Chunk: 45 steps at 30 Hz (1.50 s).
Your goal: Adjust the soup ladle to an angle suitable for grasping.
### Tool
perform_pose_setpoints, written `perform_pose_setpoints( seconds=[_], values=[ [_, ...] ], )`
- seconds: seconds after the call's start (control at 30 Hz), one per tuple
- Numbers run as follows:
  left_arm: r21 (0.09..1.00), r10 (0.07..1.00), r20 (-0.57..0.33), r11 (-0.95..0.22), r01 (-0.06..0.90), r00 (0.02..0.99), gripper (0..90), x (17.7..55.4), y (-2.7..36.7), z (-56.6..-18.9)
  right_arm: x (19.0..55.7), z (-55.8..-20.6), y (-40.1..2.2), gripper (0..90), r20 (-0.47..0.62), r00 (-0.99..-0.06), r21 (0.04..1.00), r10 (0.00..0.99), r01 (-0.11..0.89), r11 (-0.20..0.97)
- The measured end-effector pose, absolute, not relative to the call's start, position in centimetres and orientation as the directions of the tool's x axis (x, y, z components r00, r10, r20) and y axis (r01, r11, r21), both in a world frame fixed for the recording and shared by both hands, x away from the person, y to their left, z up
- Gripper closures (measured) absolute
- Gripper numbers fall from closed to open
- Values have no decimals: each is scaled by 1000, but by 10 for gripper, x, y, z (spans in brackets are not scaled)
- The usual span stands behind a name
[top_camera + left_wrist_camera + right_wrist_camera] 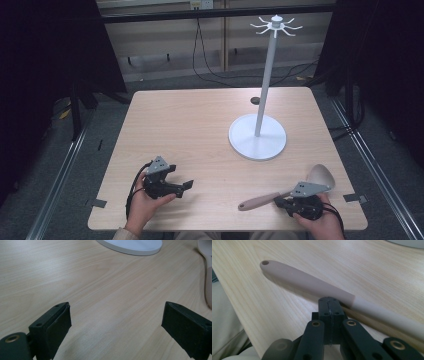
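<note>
Left gripper (186,185): at 7 o'clock on the table (200,120), jaws wide apart, nothing between them.
Right gripper (329,302): at 5 o'clock, jaws pressed together, empty, tips just beside the spoon handle.
Spoon (280,191): flat on the table at 5 o'clock, bowl toward 2, handle toward 8.
Stand (258,136): upright, toward 1 o'clock.
</note>
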<state>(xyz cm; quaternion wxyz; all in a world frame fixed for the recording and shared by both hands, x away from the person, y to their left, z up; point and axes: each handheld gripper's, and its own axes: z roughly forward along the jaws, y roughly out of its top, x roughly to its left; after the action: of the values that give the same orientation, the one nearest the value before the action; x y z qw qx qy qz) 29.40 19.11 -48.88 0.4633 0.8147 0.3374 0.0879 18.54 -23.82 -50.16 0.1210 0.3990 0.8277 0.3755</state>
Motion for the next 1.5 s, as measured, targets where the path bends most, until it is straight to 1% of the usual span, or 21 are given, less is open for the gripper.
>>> perform_pose_setpoints(
  seconds=[0.23,0.87,1.5],
  values=[
    [814,632,-164,-348,466,758,86,294,190,-489,188,-502,-235,900,117,-642,720,758,581,380],
    [814,632,-161,-350,464,758,86,293,189,-489,199,-503,-224,900,104,-619,724,779,584,368],
    [811,628,-160,-356,464,762,86,294,189,-490,217,-504,-212,900,107,-568,730,816,602,323]
  ],
)
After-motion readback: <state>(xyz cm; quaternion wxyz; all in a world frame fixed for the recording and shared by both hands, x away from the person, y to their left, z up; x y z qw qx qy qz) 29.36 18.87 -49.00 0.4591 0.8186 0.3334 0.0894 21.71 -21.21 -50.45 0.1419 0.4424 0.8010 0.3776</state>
